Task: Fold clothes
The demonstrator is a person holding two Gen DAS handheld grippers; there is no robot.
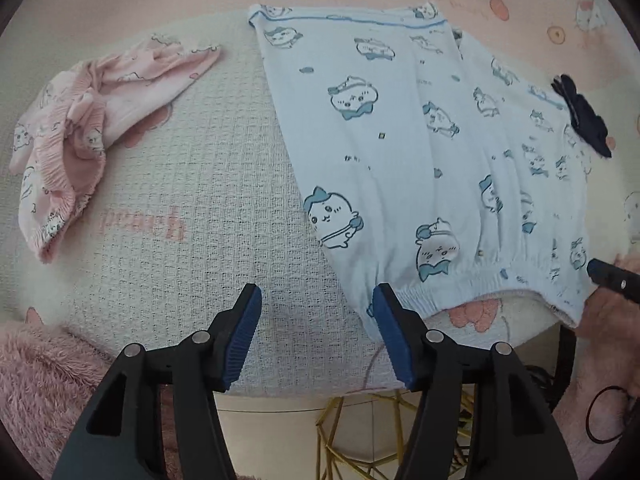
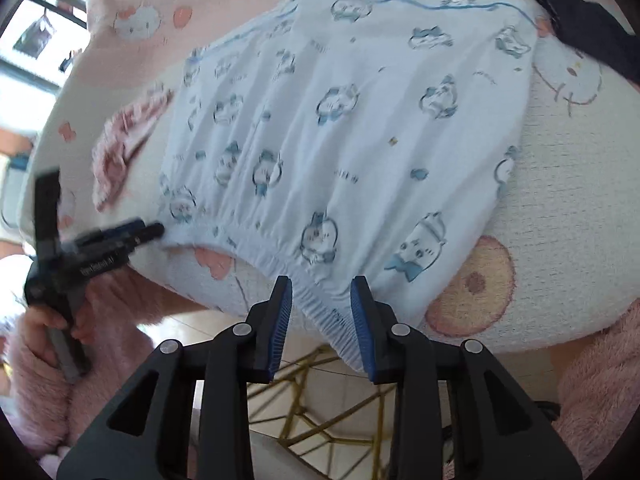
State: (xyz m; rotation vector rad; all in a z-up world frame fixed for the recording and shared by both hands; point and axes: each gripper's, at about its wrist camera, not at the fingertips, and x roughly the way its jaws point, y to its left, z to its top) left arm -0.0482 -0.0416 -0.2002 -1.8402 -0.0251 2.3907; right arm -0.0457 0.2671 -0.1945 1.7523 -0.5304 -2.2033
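Observation:
Light blue pajama pants (image 1: 420, 152) with a cartoon print lie flat on the round cloth-covered table (image 1: 192, 184), waistband toward me. My left gripper (image 1: 316, 304) is open at the waistband's left corner, its right pad touching the elastic edge. The right gripper's tip (image 1: 612, 276) shows at the waistband's far right. In the right wrist view the pants (image 2: 340, 140) fill the middle; my right gripper (image 2: 320, 300) is open with the hanging waistband corner (image 2: 336, 320) between its pads. The left gripper (image 2: 148, 232) shows blurred at the other waistband corner.
A crumpled pink garment (image 1: 80, 136) lies on the table's left; it also shows in the right wrist view (image 2: 124, 140). A dark navy item (image 1: 584, 116) sits at the table's right edge. The table's gold wire base (image 1: 360, 432) and the floor show below.

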